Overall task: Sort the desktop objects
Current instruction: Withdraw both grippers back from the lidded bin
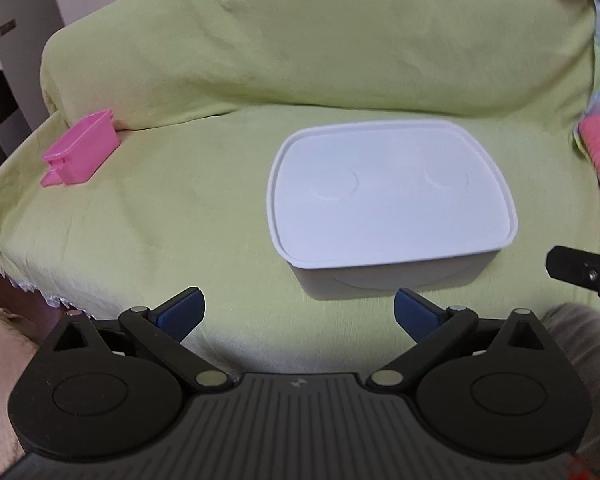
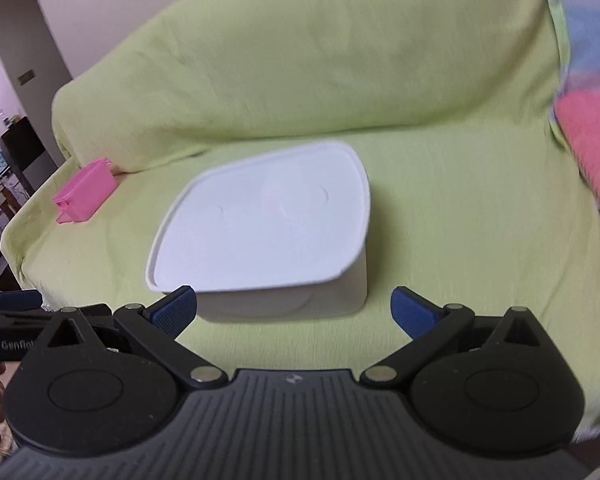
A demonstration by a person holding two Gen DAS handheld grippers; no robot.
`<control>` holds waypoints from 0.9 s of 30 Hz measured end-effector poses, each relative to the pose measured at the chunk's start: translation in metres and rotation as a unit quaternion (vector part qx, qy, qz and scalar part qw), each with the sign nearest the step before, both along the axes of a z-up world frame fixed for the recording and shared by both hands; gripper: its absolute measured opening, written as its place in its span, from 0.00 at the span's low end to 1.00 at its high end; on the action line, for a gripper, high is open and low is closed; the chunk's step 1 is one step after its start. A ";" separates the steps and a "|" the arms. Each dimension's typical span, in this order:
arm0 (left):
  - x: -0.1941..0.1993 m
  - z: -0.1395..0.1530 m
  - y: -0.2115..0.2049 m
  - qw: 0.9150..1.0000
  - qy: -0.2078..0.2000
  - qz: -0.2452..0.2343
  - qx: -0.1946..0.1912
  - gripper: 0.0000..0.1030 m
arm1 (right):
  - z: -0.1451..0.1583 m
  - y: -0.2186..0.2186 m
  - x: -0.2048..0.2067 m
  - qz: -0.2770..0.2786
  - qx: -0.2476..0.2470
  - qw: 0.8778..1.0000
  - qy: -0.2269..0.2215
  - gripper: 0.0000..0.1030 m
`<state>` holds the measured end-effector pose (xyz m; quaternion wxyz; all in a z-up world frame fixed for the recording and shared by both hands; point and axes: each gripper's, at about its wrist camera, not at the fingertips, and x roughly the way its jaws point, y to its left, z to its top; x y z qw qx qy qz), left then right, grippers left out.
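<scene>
Both tools hover low over the sofa seat, side by side, aimed at the backrest. The left hand-held gripper (image 1: 299,312) is spread wide, blue pads (image 1: 184,312) apart, holding nothing. The right hand-held gripper (image 2: 294,312) is just as wide, also empty. Ahead of both sits the white box (image 1: 388,200), lid on, flat on the green sofa cover (image 1: 180,208), long axis running left to right. Well off to its left, a pink box (image 1: 82,148) lies against the backrest, long axis angled toward the back.
</scene>
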<state>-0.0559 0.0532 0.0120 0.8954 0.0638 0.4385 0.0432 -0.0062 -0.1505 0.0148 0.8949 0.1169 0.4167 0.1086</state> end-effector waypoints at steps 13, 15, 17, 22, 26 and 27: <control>0.009 -0.022 -0.005 0.999 0.038 -0.006 -0.011 0.98 | -0.015 -0.006 0.000 -0.019 0.000 0.999 0.031 0.99; 0.010 -0.026 -0.006 0.999 0.044 -0.005 -0.013 0.98 | -0.017 -0.005 0.001 -0.018 -0.002 0.999 0.035 0.99; 0.011 -0.028 -0.006 0.999 0.047 -0.005 -0.013 0.98 | -0.020 -0.005 0.002 -0.017 -0.005 0.999 0.039 0.99; 0.014 -0.036 -0.007 0.998 0.056 -0.008 -0.015 0.98 | -0.028 -0.002 0.006 -0.014 -0.015 0.999 0.051 0.99; 0.016 -0.042 -0.007 0.998 0.065 -0.012 -0.018 0.98 | -0.034 -0.002 0.007 -0.014 -0.028 0.998 0.060 0.99; 0.017 -0.044 -0.007 0.997 0.068 -0.013 -0.019 0.98 | -0.035 -0.001 0.007 -0.015 -0.032 0.997 0.061 0.99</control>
